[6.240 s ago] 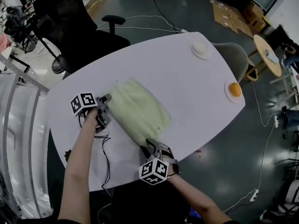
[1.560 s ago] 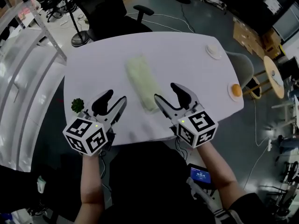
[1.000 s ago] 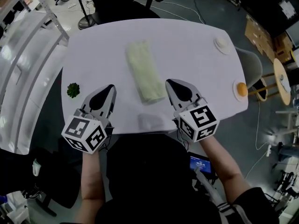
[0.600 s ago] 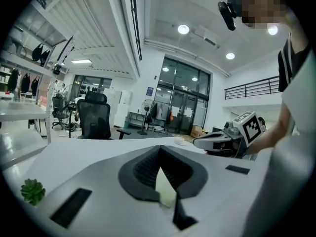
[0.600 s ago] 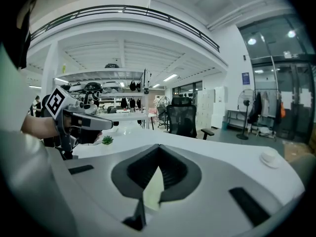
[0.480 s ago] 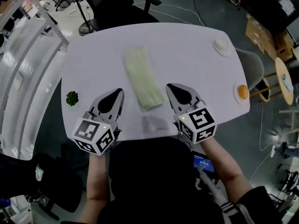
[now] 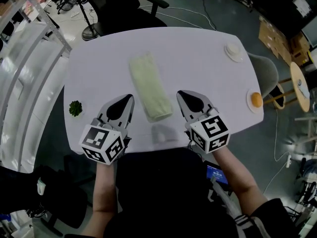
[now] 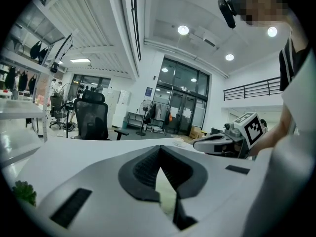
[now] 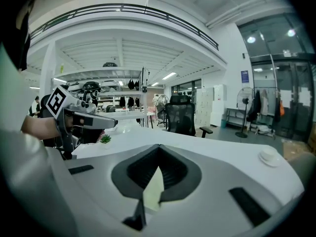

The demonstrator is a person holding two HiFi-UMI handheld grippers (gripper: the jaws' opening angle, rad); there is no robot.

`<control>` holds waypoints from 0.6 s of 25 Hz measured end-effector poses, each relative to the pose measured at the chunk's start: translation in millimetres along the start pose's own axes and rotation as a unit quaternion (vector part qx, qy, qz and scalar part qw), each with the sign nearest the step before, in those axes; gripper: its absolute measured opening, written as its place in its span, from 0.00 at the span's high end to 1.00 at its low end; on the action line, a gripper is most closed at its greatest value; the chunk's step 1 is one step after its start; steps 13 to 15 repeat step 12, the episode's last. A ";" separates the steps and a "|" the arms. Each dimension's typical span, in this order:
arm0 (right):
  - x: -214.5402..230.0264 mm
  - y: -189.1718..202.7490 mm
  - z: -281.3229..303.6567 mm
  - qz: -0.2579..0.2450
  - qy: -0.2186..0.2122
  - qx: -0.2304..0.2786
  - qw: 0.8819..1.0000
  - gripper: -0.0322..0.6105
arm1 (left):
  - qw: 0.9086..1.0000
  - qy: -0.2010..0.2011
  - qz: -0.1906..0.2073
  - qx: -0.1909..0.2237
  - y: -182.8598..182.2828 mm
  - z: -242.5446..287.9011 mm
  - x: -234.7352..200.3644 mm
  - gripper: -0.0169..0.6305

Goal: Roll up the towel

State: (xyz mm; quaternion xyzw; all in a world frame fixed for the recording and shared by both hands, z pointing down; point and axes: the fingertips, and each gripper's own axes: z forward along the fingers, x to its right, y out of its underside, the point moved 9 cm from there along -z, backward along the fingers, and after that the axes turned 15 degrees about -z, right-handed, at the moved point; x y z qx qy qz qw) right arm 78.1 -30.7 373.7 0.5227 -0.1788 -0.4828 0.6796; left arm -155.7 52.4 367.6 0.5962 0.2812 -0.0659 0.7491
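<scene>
Rolled towel (image 7: pixel 150 87) between left gripper (image 7: pixel 128 100) and right gripper (image 7: pixel 182 94) (both jaws together, empty); small plant (image 7: pixel 75 108), orange (image 7: pixel 256 100) aside

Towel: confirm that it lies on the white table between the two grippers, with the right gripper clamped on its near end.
Wrong on the grip: the head view shows the right gripper shut and empty, beside the towel, not touching it. The rest holds.

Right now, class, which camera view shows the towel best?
The head view: the whole towel lies on the white table, visible end to end. The left gripper view and right gripper view each catch only a pale green sliver of it.
</scene>
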 end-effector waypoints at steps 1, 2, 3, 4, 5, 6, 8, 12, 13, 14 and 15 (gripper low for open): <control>0.5 0.3 -0.1 0.000 0.000 -0.001 1.000 0.94 | 1.000 0.000 0.000 0.000 -0.2 0.5 0.3 0.95; 1.0 0.4 -0.1 0.000 0.001 -0.001 1.000 0.94 | 1.000 -0.001 0.000 0.001 -0.5 0.8 0.7 0.95; 1.4 0.6 -0.1 0.000 0.001 -0.001 1.000 0.94 | 1.000 -0.001 0.000 0.001 -0.7 1.1 1.0 0.95; 1.9 1.0 0.0 -0.001 0.001 -0.001 1.000 0.94 | 1.000 -0.001 0.000 0.002 -0.7 1.5 1.5 0.95; 2.3 1.5 0.0 -0.002 0.000 -0.003 1.000 0.94 | 1.000 0.000 0.000 0.003 -0.4 2.1 2.1 0.95; 2.6 2.3 0.0 -0.002 -0.001 -0.004 1.000 0.94 | 1.000 0.000 0.000 0.002 -0.1 2.7 3.0 0.95; 3.4 3.7 -0.5 -0.003 -0.002 -0.007 1.000 0.94 | 1.000 0.001 0.001 0.001 1.0 4.3 5.0 0.95; 4.9 5.8 -0.7 -0.005 -0.001 -0.010 1.000 0.94 | 1.000 0.000 0.005 -0.004 3.3 6.9 7.6 0.95; 4.9 5.8 -0.7 -0.005 -0.001 -0.010 1.000 0.94 | 1.000 0.000 0.005 -0.004 3.3 6.9 7.6 0.95; 4.9 5.8 -0.7 -0.005 -0.001 -0.010 1.000 0.94 | 1.000 0.000 0.005 -0.004 3.3 6.9 7.6 0.95; 4.9 5.8 -0.7 -0.005 -0.001 -0.010 1.000 0.94 | 1.000 0.000 0.005 -0.004 3.3 6.9 7.6 0.95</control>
